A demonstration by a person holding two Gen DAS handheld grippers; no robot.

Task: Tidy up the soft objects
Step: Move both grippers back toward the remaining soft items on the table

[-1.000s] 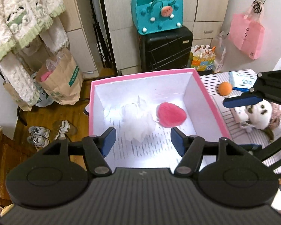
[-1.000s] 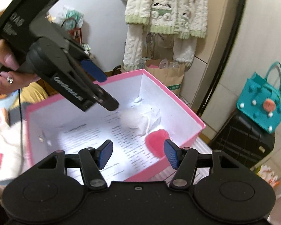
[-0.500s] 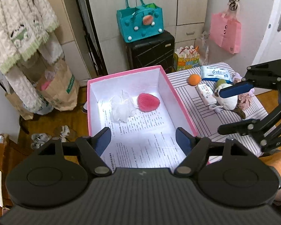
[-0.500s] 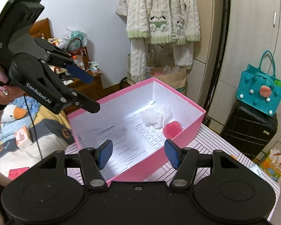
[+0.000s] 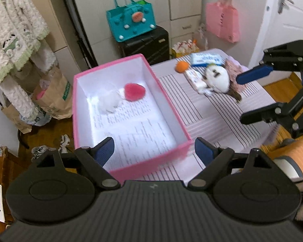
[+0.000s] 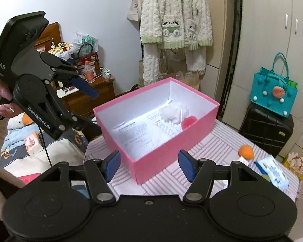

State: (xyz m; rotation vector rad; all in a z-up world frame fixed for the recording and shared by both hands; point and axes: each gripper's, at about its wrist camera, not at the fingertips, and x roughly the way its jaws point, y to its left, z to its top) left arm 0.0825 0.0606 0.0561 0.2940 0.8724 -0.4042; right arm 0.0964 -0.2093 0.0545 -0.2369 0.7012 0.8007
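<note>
Your right gripper [image 5: 252, 96], wide open and empty, hangs just beside the plush [image 5: 217, 77] on the desk [image 5: 222, 121], nearer than your open, empty left gripper [image 5: 153, 150] above the box [image 5: 151, 165] corner.

Pink box [image 6: 167, 139] on striped table [image 6: 218, 141]
White puff [image 6: 172, 112] and red puff [image 6: 188, 121] lie at its far end.
</note>
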